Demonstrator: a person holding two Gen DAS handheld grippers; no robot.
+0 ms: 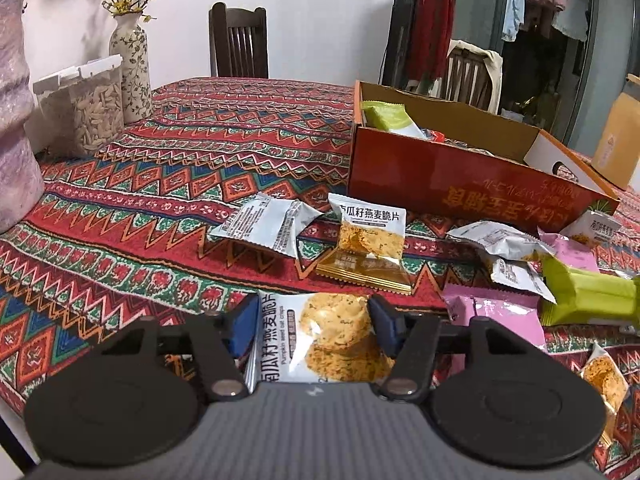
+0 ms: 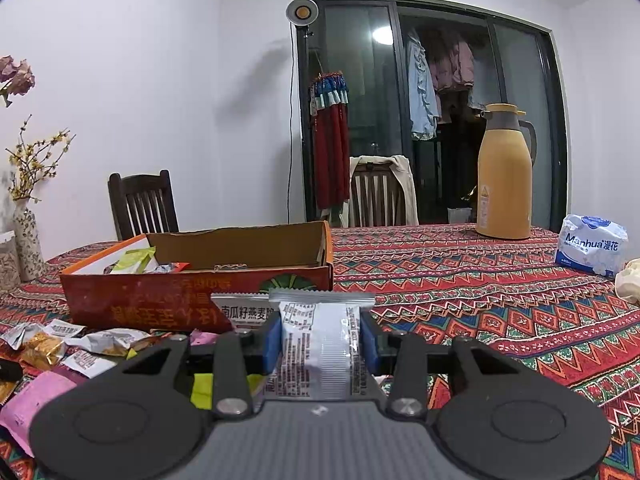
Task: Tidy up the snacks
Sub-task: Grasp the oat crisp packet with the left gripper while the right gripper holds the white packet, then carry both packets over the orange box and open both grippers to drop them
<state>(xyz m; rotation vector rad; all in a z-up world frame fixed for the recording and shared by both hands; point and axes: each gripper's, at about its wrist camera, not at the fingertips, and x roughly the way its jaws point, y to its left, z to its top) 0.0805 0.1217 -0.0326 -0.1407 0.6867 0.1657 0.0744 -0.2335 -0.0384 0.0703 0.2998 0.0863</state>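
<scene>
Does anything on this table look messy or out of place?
Yes. Snack packets lie scattered on the tablecloth, some overlapping, beside the cardboard box instead of inside it. The box's printed text is upside down from here.

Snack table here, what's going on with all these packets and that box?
A person is sorting snacks with a hand-held tool in each hand. The left tool has a crisp packet between its blue pads, which sit at the packet's edges. The right tool is shut on a silver packet, held upright above the patterned tablecloth. The orange cardboard box already holds a few snacks, and many loose packets lie on the table in front of it.
</scene>
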